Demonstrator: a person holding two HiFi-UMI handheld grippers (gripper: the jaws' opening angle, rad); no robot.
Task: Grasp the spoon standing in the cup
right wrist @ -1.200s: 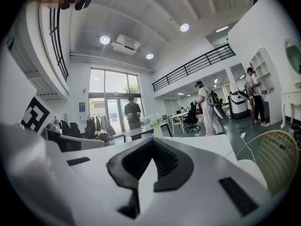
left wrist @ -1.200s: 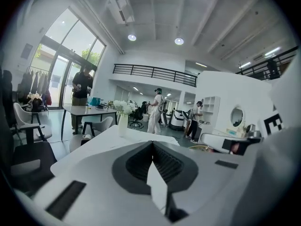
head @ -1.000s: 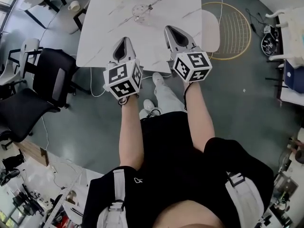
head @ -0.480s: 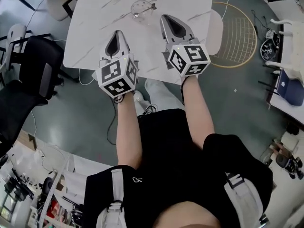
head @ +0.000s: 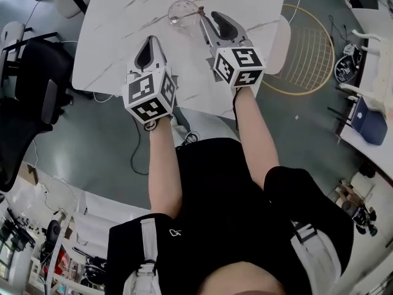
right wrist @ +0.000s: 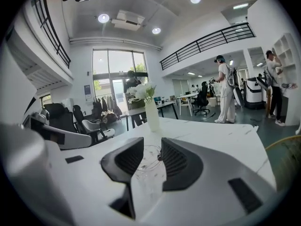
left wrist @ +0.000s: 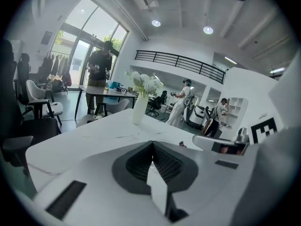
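A clear glass cup [head: 182,11] stands on the white marble table [head: 116,35] with a spoon [head: 195,9] leaning in it, handle to the right. My right gripper [head: 213,18] hovers just right of the cup, its jaws opening, with its tips beside the spoon handle and nothing pressed between the pads. In the right gripper view the cup [right wrist: 148,158] and the dark spoon end [right wrist: 160,157] show through the gap of the right gripper [right wrist: 151,147]. My left gripper [head: 149,49] is shut and empty, nearer the table's front edge; its jaws meet in the left gripper view [left wrist: 151,147].
A white vase with flowers [right wrist: 151,111] stands on the table beyond the cup. Black office chairs [head: 31,85] crowd the left side. A pale chair [head: 279,35] and a gold wire frame [head: 310,42] sit to the right. People stand in the room behind.
My right gripper has moved forward to the cup and its jaws have parted. The left gripper stays shut and has crept forward a little.
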